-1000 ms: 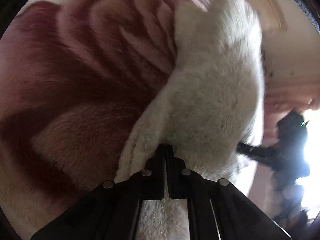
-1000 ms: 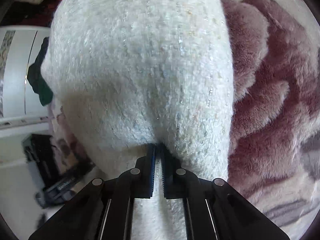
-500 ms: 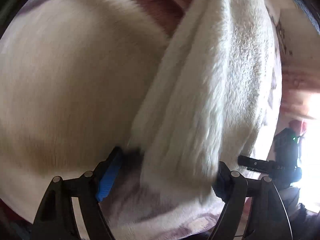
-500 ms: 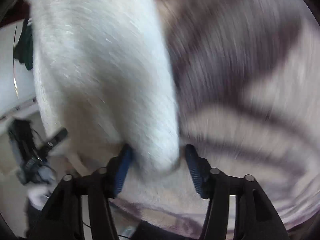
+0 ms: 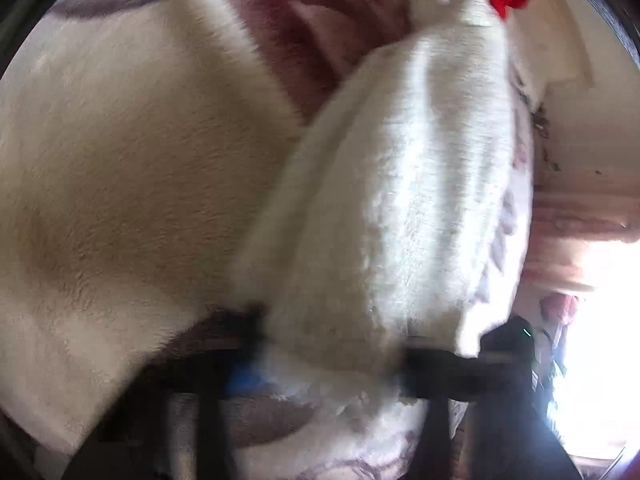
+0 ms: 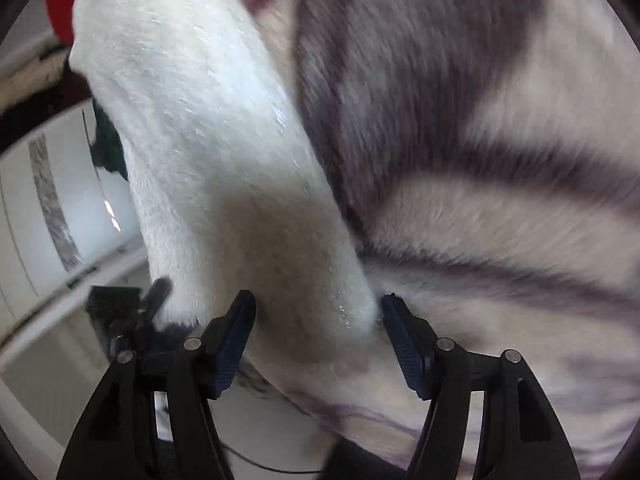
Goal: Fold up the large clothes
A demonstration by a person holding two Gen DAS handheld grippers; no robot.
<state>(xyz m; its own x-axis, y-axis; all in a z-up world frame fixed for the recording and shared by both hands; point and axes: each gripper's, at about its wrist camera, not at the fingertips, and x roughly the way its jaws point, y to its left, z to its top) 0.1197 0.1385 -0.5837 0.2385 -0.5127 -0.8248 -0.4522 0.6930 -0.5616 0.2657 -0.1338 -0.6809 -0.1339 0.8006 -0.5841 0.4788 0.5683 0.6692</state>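
a plush cream-and-maroon patterned blanket (image 6: 500,220) covers the bed; a glossy white cabinet front (image 6: 36,208) stands beyond its edge; bright window glare (image 5: 596,360) floods one side.

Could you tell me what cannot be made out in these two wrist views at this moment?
- Left wrist view: the left claw is motion-blurred, so its grip on the white fleece garment is unclear.
- Both views: the garment's full shape is cut off by the frame edges.
- Right wrist view: the garment end between the right claw fingers hides the patterned blanket beneath.

Left gripper (image 5: 328,354) motion-blurred, its fingers (image 5: 432,368) smeared against the white fleece garment (image 5: 400,200), grip unreadable.
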